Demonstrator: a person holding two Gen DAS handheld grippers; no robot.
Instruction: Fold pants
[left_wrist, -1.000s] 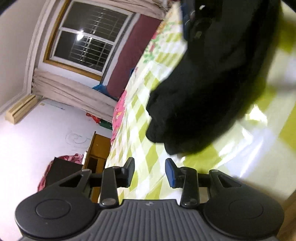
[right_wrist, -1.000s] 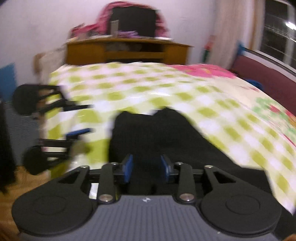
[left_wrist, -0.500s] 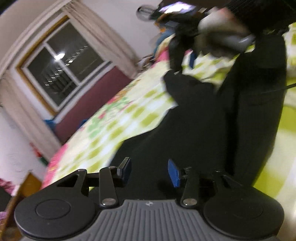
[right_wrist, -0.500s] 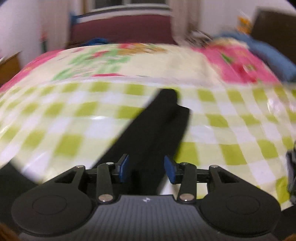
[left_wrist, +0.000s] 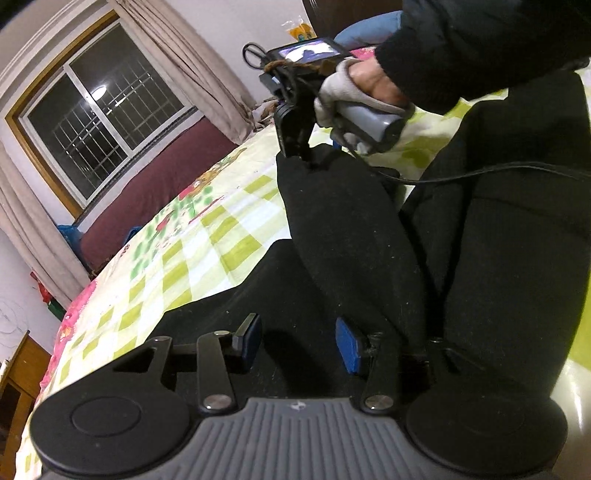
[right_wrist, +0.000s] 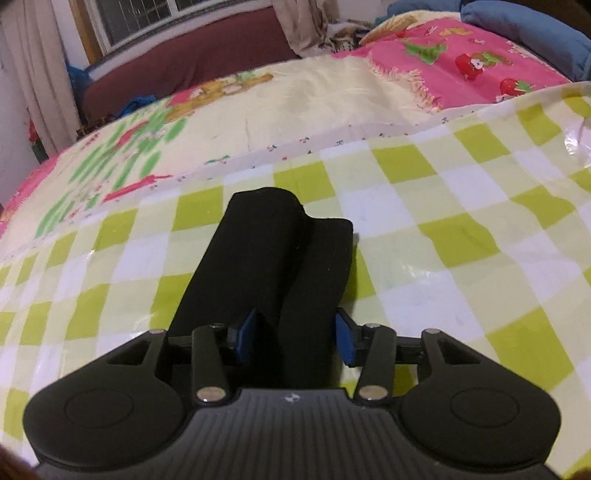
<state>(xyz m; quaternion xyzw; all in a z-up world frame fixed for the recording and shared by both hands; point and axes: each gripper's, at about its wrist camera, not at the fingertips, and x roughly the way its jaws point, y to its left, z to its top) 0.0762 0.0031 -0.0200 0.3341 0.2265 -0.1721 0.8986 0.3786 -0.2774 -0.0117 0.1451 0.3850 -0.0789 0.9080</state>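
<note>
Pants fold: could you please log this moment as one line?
pants: legs on checked sheet | left gripper: open over pants | right gripper: open, straddling leg

1. The pants (right_wrist: 273, 280) lie on the bed (right_wrist: 461, 206), which serves as the landmark; their two legs run side by side away from the bed's near edge, ending about mid-bed.
2. The right gripper (right_wrist: 293, 336) sits over the near part of the pants, jaws apart, with the legs between them.
3. The left gripper (left_wrist: 297, 343) sits over another part of the pants (left_wrist: 351, 236), jaws apart.
4. In the left wrist view, the right gripper (left_wrist: 306, 155) touches the pants farther along the bed.
5. A quilt (right_wrist: 461, 62) lies on the bed's far right part.
6. A window (left_wrist: 99, 122) stands beyond the bed's far side.
</note>
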